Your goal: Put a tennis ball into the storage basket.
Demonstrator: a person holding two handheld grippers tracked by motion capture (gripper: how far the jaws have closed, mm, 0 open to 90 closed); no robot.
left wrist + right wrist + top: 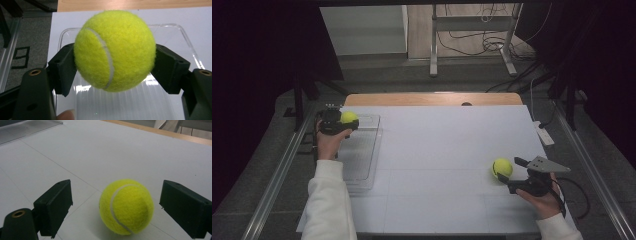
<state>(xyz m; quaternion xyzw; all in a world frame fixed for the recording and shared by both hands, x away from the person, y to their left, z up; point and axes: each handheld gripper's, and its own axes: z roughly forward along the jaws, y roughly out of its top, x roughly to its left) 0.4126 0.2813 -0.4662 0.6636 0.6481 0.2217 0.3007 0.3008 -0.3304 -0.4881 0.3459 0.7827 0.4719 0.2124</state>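
On the white table (437, 150), seen from the high view, two yellow tennis balls are in play. The left gripper (343, 121) sits over the far end of a clear plastic tray (362, 160) at the table's left edge, with one ball (349, 117) clamped in it. The right gripper (515, 175) rests near the right edge, and the second ball (502, 168) lies on the table just in front of its jaws.

Left gripper view — the held ball (115, 50) sits squarely between the two black pads, which press into the felt on both sides; the jaws are closed on it about its widest part. The tray (125, 100) lies directly below, its far rim showing behind the ball. The ball looks lifted off the tray floor, though how high I cannot tell.

Right gripper view — the jaws stand wide apart with nothing held. The loose ball (126, 206) rests on the table between them but slightly ahead, touching neither pad.

Judgement: the step in hand looks like setting the left ball into the tray. To do it well — lower until the ball is touching or just above the tray floor, keep it away from the rim, then open slowly so it does not roll or bounce out. For the right side, push forward until the pads flank the ball's middle before closing; closing too early would squeeze it away.
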